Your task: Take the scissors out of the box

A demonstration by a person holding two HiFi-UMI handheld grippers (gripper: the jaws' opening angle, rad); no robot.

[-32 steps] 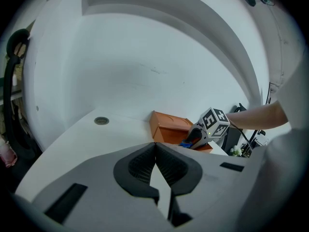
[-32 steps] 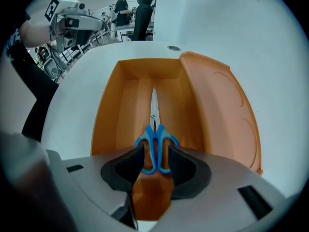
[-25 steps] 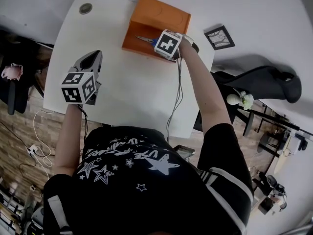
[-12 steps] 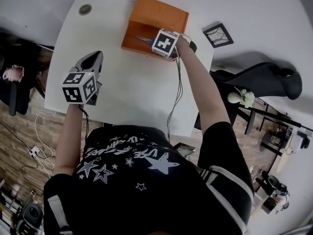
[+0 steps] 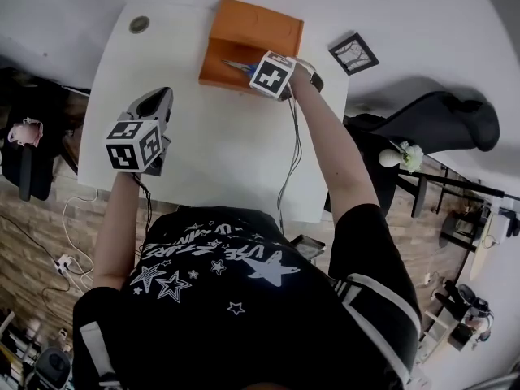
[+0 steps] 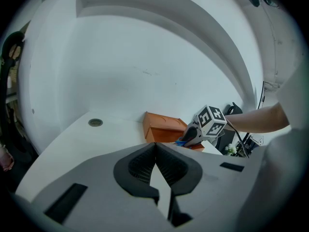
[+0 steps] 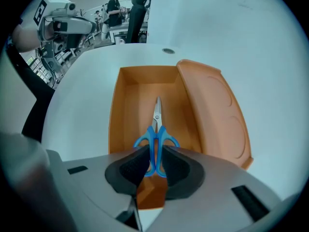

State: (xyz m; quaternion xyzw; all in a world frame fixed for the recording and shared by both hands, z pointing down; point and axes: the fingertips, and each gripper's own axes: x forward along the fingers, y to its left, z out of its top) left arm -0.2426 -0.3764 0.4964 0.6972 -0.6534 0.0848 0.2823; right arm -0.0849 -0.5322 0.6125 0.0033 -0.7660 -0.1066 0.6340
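Observation:
An open orange box point(image 7: 130, 105) lies at the far side of the white table point(image 5: 219, 161), its lid point(image 7: 212, 110) folded out to one side. Blue-handled scissors point(image 7: 157, 124) lie inside, blades pointing away from my right gripper point(image 7: 154, 161). That gripper points steeply down into the box; its jaws have just been closing and now press on the blue handles. In the head view it is at the box's near right edge point(image 5: 258, 73), with the scissor blades point(image 5: 238, 66) showing beside it. My left gripper point(image 5: 158, 96) hovers over the table's left part, shut and holding nothing point(image 6: 155, 146).
A small black picture frame point(image 5: 353, 54) lies on the table to the right of the orange box point(image 5: 244, 31). A round grommet point(image 5: 140, 24) sits at the far left corner. A cable point(image 5: 291, 161) trails from the right gripper across the table. A black chair point(image 5: 439, 124) stands off the right edge.
Both grippers stay where they were over the table and box. Only the head view itself has shifted a little.

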